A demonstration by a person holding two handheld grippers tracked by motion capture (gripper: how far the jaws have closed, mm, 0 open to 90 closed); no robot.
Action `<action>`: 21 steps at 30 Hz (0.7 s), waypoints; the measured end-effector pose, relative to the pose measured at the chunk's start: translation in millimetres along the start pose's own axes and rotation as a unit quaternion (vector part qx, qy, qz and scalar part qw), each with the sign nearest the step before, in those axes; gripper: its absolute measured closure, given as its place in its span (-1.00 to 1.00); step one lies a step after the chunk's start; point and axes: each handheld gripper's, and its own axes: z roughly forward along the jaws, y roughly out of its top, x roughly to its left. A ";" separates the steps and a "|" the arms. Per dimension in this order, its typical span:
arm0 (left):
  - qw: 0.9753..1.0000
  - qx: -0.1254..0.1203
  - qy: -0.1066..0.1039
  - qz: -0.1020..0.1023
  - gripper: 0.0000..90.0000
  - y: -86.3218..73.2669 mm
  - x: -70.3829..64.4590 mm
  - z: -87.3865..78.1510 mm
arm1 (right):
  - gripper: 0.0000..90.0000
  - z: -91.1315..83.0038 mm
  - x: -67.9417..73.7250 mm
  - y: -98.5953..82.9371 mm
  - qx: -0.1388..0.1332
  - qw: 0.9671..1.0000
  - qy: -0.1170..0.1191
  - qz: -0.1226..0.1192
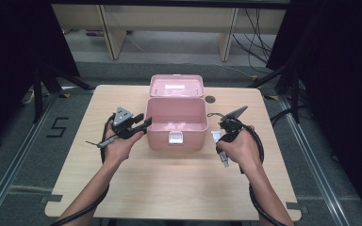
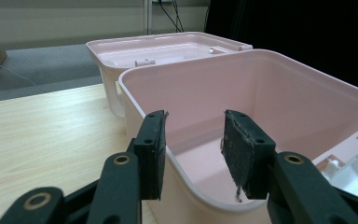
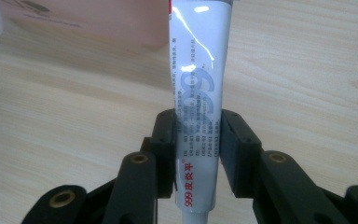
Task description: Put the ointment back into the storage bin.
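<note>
A pink plastic box (image 1: 160, 139) stands open in the middle of the wooden table (image 1: 169, 188), its lid (image 1: 176, 85) folded back behind it. My left gripper (image 1: 145, 124) is at the box's left wall. In the left gripper view it (image 2: 195, 122) is open, with the box rim (image 2: 279, 93) running between the jaws, one jaw outside and one inside. The box interior looks empty where visible. To the right of the box, my right gripper (image 1: 222, 141) is shut on a white tube (image 1: 215, 137). The tube (image 3: 200, 56) bears "999" print and lies just above the table.
A white latch (image 1: 176, 137) hangs on the box's front wall. A small dark round hole (image 1: 210, 99) sits in the table behind the box on the right. Black stand legs (image 1: 40, 89) flank the table. Desks (image 1: 169, 23) stand farther back.
</note>
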 end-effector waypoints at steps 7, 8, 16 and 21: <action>1.000 0.000 0.000 0.001 0.31 0.5 0.5 -0.4 | 0.54 -4.4 3.5 4.2 0.000 1.000 0.000 0.022; 1.000 0.000 0.000 0.001 0.31 0.6 0.6 -0.4 | 0.54 -4.7 0.0 5.4 -0.011 1.000 0.000 0.006; 1.000 0.000 0.000 0.001 0.31 0.4 -0.1 0.2 | 0.54 -17.2 2.7 13.5 -0.022 1.000 -0.002 0.020; 1.000 -0.001 0.000 0.001 0.31 0.4 0.3 -0.4 | 0.54 -25.5 3.3 21.1 -0.033 0.999 -0.003 0.000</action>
